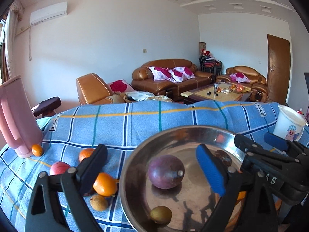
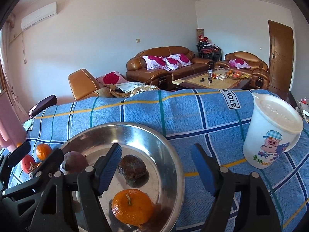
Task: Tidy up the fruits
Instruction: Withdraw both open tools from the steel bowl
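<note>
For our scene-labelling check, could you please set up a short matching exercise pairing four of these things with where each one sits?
Things:
1. purple passion fruit
2. pink jug
3. white lidded cup
4. small kumquat

Places:
A. far right on the cloth
B. inside the steel bowl
C. far left on the cloth
D. on the cloth, against the jug's base

Pairs: 1-B, 2-C, 3-A, 4-D

Nine fruits (image 1: 166, 171), four of them oranges (image 1: 105, 184); one plate (image 1: 123, 174); one jug (image 1: 15, 116); one cup (image 2: 270, 131).
</note>
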The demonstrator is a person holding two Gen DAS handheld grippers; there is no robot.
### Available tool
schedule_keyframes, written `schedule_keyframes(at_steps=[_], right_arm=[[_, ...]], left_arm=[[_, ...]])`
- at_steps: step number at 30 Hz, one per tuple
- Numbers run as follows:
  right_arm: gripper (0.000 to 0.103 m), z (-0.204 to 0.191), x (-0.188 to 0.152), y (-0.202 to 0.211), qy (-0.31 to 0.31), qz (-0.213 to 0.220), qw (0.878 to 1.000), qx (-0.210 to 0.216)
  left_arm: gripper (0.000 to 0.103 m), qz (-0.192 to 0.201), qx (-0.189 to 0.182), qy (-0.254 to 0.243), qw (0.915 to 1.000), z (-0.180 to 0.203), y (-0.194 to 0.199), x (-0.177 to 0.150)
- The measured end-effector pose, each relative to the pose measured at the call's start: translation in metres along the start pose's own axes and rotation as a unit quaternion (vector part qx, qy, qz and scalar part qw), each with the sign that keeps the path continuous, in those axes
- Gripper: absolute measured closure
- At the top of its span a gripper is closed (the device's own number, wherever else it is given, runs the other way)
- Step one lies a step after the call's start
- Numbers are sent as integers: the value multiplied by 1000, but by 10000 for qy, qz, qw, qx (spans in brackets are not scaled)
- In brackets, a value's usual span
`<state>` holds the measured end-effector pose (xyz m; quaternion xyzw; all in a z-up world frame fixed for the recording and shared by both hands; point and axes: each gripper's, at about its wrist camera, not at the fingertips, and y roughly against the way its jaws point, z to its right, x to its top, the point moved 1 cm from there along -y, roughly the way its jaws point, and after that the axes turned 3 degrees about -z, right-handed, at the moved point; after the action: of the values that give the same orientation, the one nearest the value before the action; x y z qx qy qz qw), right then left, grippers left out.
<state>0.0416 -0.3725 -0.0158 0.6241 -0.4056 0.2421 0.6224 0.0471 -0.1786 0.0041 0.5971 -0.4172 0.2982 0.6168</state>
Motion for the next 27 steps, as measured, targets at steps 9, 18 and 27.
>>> schedule_keyframes(at_steps=[9,18,27], right_arm=[[24,-8,-2,7,115,231,9995,-195],[24,-4,-5,24,-20,670,9961,-578],[18,-8,-11,46,65,1128,9888,-972]], left_arm=[[0,382,386,-247,9982,-4,12,-2],[0,483,632,-480,9957,-1,18,-9],[0,587,567,-560,9951,-3,33,-15]])
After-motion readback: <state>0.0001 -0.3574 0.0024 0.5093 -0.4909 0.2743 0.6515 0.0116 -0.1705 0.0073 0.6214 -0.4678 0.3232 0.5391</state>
